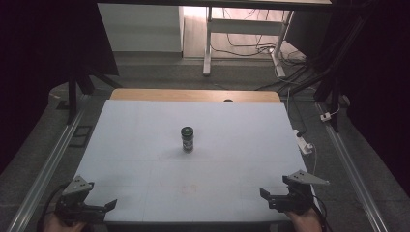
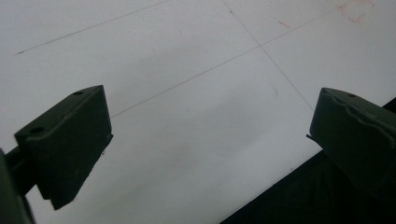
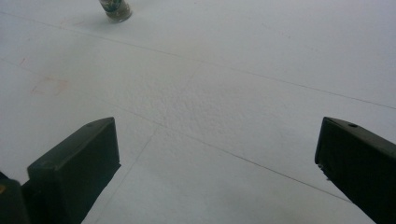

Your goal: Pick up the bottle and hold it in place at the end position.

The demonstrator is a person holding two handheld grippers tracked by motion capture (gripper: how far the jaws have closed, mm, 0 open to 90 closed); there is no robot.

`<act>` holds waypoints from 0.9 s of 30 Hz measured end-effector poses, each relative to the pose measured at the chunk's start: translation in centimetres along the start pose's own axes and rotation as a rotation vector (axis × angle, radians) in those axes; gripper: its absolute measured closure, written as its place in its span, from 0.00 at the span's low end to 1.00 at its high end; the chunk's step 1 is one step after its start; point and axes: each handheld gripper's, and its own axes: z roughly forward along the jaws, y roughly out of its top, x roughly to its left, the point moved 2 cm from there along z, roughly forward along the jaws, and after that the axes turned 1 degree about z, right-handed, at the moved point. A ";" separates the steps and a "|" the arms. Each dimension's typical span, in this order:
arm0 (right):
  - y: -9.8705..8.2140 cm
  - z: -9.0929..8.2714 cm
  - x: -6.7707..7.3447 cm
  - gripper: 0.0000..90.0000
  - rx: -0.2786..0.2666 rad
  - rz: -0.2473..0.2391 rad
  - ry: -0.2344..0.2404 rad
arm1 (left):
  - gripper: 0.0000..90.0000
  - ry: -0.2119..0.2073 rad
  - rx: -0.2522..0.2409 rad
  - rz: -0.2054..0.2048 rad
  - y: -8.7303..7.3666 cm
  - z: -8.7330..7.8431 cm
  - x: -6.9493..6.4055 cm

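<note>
A small dark jar [image 1: 187, 138] with a black lid and a green label stands upright at the middle of the white board [image 1: 145, 145]. In the right gripper view its base [image 3: 115, 9] shows at the top left, far ahead of the jaws. My left gripper [image 1: 99, 205] rests at the board's near left corner, open, with bare board between its jaws [image 2: 210, 126]. My right gripper [image 1: 273, 198] sits at the near right corner, also open and holding nothing [image 3: 217, 154]. Both are well short of the jar.
Thin pencil lines and faint red marks [image 3: 46, 86] cross the board. A wooden strip [image 1: 193, 94] edges its far side. Metal rails [image 1: 53, 159] run along both sides. A white power strip [image 1: 304, 144] and cables lie off the right edge. Desk legs [image 1: 208, 48] stand behind.
</note>
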 end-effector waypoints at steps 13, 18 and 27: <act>0.0 0.4 0.5 0.00 0.075 -0.021 0.045 | 0.01 -0.007 0.006 -0.033 0.0 0.0 0.3; -0.1 0.4 0.5 0.00 0.074 -0.021 0.043 | 0.00 -0.028 0.021 -0.029 0.0 0.2 0.4; -0.1 0.4 0.9 0.00 0.074 -0.055 0.016 | 0.00 -0.036 0.008 -0.029 0.0 0.0 0.4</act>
